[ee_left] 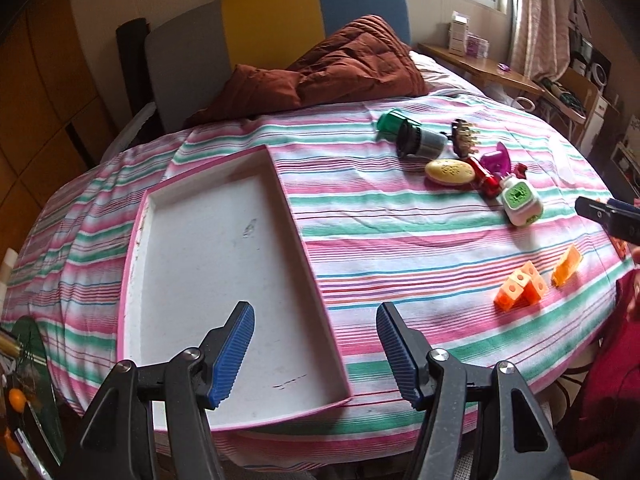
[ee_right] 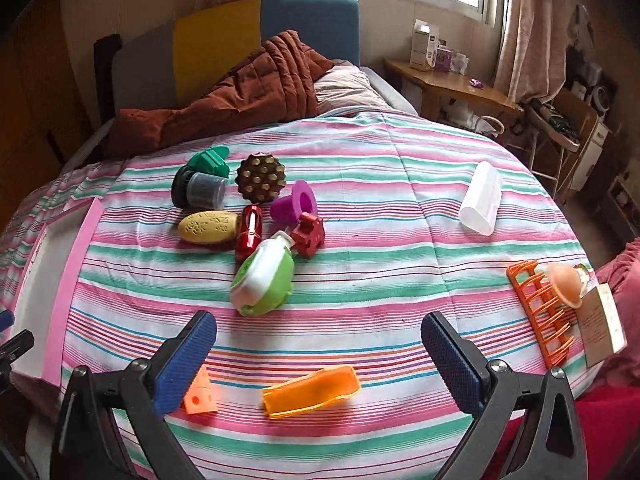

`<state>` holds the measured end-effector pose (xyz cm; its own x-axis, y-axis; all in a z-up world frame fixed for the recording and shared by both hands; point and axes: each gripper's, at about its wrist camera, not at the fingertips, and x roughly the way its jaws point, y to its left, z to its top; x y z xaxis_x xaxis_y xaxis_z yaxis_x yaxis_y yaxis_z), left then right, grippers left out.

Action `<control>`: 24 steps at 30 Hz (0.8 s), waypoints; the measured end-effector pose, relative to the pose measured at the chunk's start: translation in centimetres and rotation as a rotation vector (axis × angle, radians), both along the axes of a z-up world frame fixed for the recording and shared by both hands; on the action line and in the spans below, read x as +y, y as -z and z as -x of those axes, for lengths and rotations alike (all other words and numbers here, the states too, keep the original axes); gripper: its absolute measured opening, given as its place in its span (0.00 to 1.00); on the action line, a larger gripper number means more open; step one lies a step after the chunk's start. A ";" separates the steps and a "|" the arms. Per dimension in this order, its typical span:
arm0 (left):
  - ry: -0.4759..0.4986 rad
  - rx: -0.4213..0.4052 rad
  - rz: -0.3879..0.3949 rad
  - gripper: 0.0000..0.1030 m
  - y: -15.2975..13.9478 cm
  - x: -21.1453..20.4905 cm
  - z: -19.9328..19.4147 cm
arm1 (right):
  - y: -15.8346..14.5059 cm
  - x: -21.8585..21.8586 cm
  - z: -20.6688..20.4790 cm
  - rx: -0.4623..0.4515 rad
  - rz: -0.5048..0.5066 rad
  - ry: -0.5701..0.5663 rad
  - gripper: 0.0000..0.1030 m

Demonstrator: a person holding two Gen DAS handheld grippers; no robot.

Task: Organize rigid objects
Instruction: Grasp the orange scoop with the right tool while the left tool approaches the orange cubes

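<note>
While the left gripper point(ee_left: 316, 350) hangs with jaws spread wide over the pink-rimmed tray's point(ee_left: 138, 216) lower edge, the right gripper point(ee_right: 318, 364) is likewise released, empty, above the orange clip point(ee_right: 310, 396) at bottom centre; toys point(ee_right: 248, 216) cluster mid-left.

The left wrist view looks forward and down along its own two fingers from the near left edge of the bed, close above the white tray point(ee_left: 208, 240), facing the headboard point(ee_left: 272, 28) and window. The right wrist view faces the same way from further right, low over the striped sheet point(ee_right: 360, 216). Both share the toy cluster around the green-and-white toy point(ee_left: 520, 204) point(ee_right: 264, 280), the brown quilt point(ee_left: 340, 64) point(ee_right: 248, 84) and the wooden side table point(ee_left: 480, 64) point(ee_right: 452, 80)
</note>
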<state>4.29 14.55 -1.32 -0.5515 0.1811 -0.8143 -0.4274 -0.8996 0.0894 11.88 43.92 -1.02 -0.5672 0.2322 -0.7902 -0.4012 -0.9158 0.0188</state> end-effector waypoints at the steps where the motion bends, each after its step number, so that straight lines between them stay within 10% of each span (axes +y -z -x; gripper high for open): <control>1: 0.020 -0.002 0.001 0.63 0.1 0.4 -0.2 | 0.4 0.7 -0.3 -0.003 0.029 0.010 1.00; 16: 0.197 -0.042 -0.001 0.63 1.1 5.3 -1.4 | 6.0 0.2 0.0 -0.186 0.180 -0.036 0.86; 18: 0.217 -0.047 0.000 0.63 1.3 6.1 -1.5 | 6.2 0.6 0.1 -0.178 0.219 -0.023 0.71; 24: 0.287 -0.041 0.018 0.63 2.0 8.6 -1.7 | 4.7 1.0 -0.7 -0.138 0.056 0.045 0.67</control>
<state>5.97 23.10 -3.36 -0.4462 0.3105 -0.8393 -0.6679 -0.7398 0.0813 12.54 44.96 -5.76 -0.4425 0.2078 -0.8724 -0.4438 -0.8960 0.0117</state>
